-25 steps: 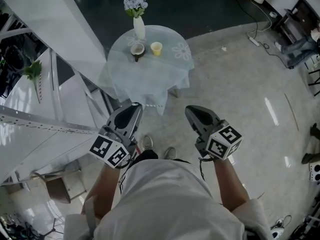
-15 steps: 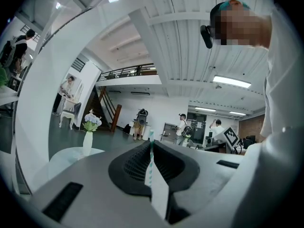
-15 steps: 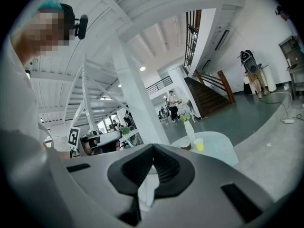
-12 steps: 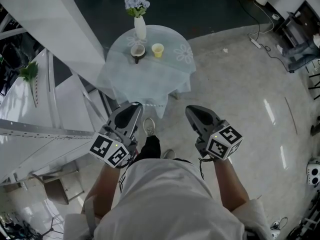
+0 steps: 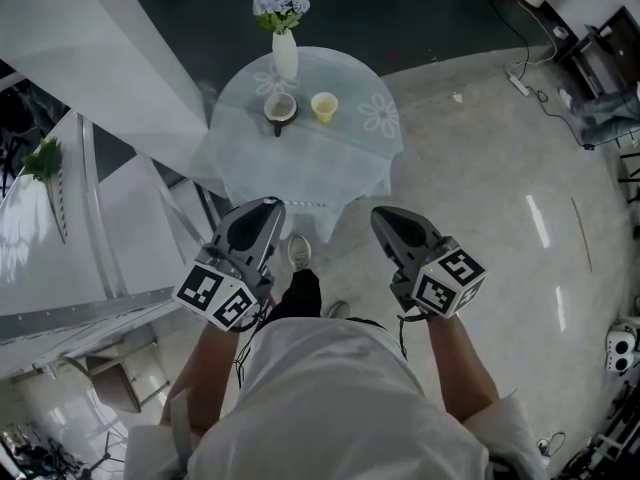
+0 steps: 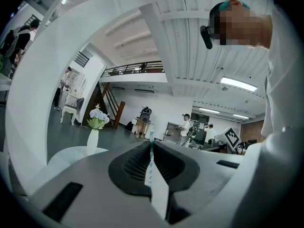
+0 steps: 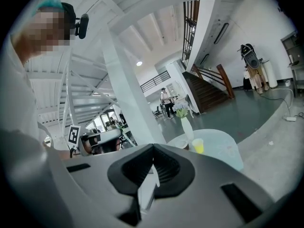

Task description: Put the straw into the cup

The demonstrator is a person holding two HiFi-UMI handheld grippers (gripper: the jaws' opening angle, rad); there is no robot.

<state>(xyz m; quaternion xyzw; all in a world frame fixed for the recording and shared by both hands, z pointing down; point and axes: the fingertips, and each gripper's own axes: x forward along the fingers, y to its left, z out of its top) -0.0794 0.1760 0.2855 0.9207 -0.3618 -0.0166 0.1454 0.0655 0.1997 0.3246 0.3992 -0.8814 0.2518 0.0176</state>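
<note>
A green-and-white striped straw (image 6: 150, 161) in a white paper wrap stands up between the jaws of my left gripper (image 6: 151, 145), which is shut on it. My right gripper (image 7: 153, 149) is shut with nothing in it that I can see. In the head view, the left gripper (image 5: 262, 213) and the right gripper (image 5: 385, 220) are held side by side at waist height, well short of the table. A yellow cup (image 5: 324, 106) (image 7: 198, 146) stands on the round table (image 5: 320, 158), and a brown cup with a white rim (image 5: 279, 109) is beside it.
A white vase of pale flowers (image 5: 284, 53) (image 6: 92, 139) stands at the table's far side. A white slanted column and staircase (image 5: 110, 88) run along the left. Grey floor (image 5: 500, 198) stretches to the right, with cables and gear at its far edge. People stand in the distance.
The person has stepped toward the table, which now sits slightly lower and nearer in the head view. Both grippers keep the same pose, and the left one holds the straw throughout.
</note>
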